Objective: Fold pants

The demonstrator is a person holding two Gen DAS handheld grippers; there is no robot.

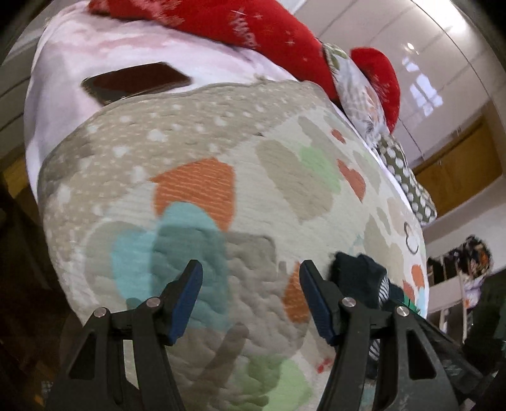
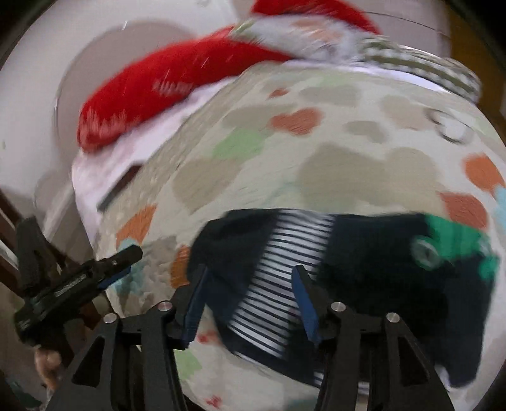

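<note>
My left gripper stood wide apart over the heart-patterned quilt, holding nothing. My right gripper was also spread wide, hovering above the dark pants, which lay bunched on the quilt with a striped panel showing. Red pillows sat beyond.

The whole right wrist view is smeared by motion blur. There the dark navy pants with a white-striped panel and green patch lose all edge detail, and their lower part is hidden behind the right gripper. In the left wrist view only a dark corner of them shows, beside the left gripper. The flat dark rectangular object is partly hidden behind the heart-patterned quilted blanket. The lettering on the red plush pillow is unreadable.
</note>
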